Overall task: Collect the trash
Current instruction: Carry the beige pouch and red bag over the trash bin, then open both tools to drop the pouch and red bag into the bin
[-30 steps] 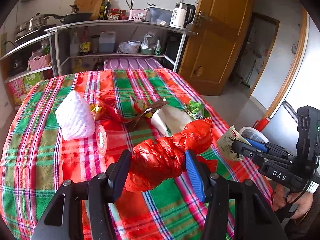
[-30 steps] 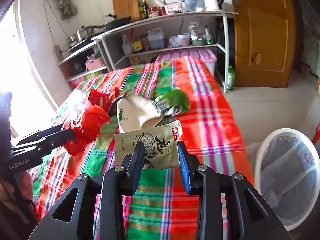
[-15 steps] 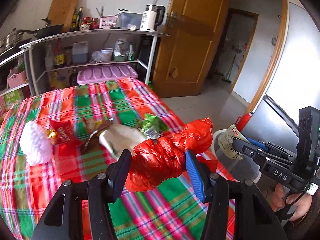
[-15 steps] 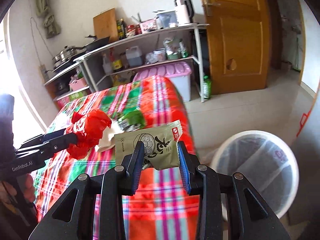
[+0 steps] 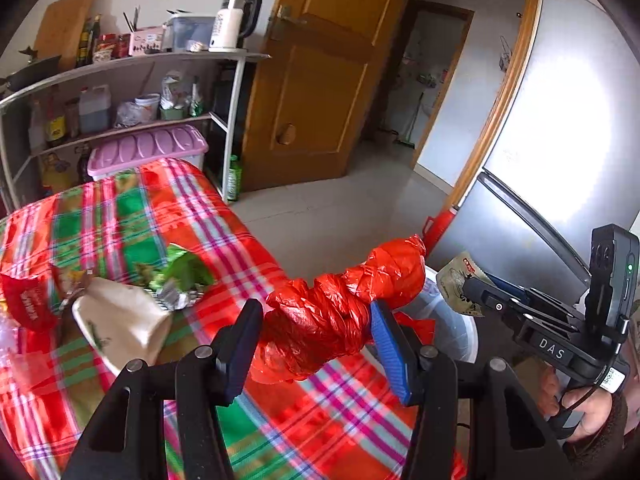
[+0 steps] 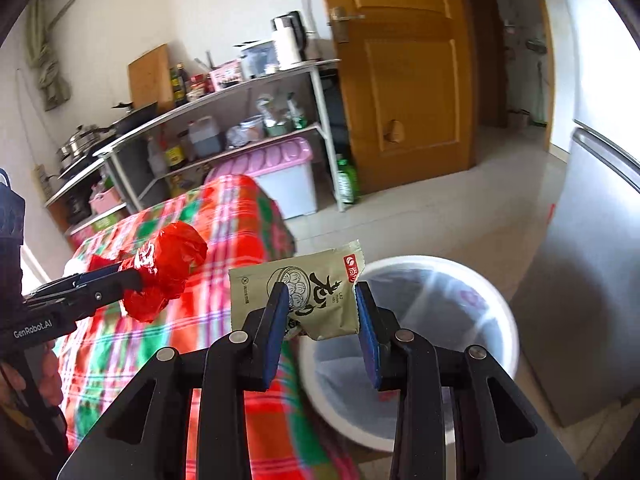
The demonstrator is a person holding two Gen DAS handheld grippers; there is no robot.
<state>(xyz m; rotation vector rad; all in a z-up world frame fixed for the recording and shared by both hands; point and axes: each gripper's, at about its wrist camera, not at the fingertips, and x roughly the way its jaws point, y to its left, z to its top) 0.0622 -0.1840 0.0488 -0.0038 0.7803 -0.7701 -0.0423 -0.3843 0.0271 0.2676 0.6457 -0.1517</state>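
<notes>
My left gripper [image 5: 316, 320] is shut on a crumpled red plastic bag [image 5: 340, 308], held above the table's right edge; the same bag [image 6: 164, 272] shows at the left of the right wrist view. My right gripper [image 6: 320, 308] is shut on an olive-green food packet [image 6: 304, 288] printed with a dumpling basket, held just left of and over the rim of a white trash bin [image 6: 492, 292] with a clear liner. In the left wrist view the packet [image 5: 460, 284] hangs over the bin [image 5: 452, 320]. More wrappers, green [image 5: 184, 272], cream [image 5: 120, 324] and red [image 5: 24, 304], lie on the table.
The table wears a red-green plaid cloth [image 5: 132, 220]. Behind it stand a metal shelf [image 5: 120, 64] with a kettle, bottles and pans, and a lilac-lidded box [image 5: 148, 148]. A wooden door [image 5: 316, 80], a green bottle [image 6: 346, 182] on the tiled floor and a grey fridge [image 6: 592, 240] flank the bin.
Both grippers have swung right, off the table's middle toward the bin, each keeping its load. The bin now lies right under the packet, and the table trash has slid to the left.
</notes>
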